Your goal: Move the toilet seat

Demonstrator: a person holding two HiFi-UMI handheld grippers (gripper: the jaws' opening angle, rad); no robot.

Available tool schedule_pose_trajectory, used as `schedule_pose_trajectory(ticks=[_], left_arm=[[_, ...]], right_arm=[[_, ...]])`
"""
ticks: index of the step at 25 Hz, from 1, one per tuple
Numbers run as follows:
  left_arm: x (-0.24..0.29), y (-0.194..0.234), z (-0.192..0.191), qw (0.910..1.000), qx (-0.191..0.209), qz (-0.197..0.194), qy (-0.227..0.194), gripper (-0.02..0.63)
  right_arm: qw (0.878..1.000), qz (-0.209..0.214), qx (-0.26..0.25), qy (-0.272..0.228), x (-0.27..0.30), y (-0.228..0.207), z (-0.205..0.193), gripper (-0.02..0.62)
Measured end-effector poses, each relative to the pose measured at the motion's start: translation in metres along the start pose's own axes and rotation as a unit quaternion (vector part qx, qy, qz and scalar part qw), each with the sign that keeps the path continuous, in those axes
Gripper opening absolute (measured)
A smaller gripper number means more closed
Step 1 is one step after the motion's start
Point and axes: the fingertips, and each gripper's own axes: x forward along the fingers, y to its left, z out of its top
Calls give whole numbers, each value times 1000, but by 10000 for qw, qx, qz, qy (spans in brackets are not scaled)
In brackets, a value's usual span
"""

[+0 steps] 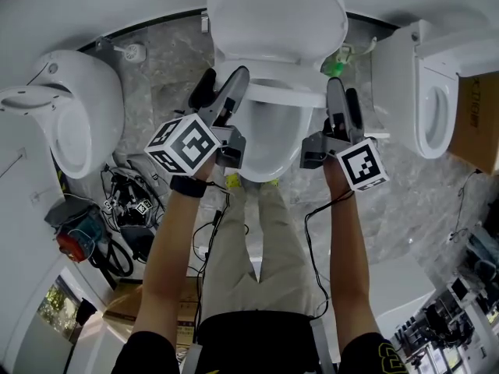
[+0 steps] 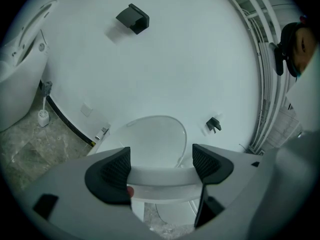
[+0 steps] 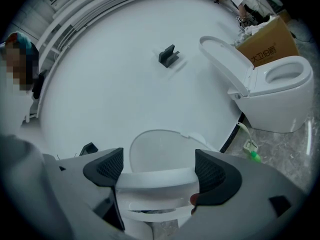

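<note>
The white toilet [image 1: 269, 150] stands in the middle with its lid [image 1: 277, 14] raised against the wall. The toilet seat [image 1: 284, 96] is tilted up off the bowl. My left gripper [image 1: 232, 84] holds the seat's left side and my right gripper [image 1: 337, 96] its right side. In the left gripper view the seat [image 2: 160, 179] fills the gap between the pads of the left gripper [image 2: 160, 166], below the lid [image 2: 150, 139]. In the right gripper view the seat [image 3: 157, 183] likewise spans the jaws of the right gripper [image 3: 159, 171], with the lid [image 3: 160, 149] behind.
Another toilet [image 1: 70, 115] stands at the left and a third [image 1: 425, 92] at the right, beside a cardboard box [image 1: 477, 119]. Cables and tools [image 1: 117, 209] lie on the marble floor at the left. A green bottle [image 1: 334, 67] sits by the wall. A person [image 2: 295, 44] stands nearby.
</note>
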Motion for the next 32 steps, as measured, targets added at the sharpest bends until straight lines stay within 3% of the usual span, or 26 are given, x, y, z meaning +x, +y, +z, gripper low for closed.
schedule_pose_trajectory(ticks=[32], left_arm=[[54, 5, 43, 9980, -262, 120, -560, 403]], right_arm=[[9986, 126, 360, -361, 60, 1, 27, 443]])
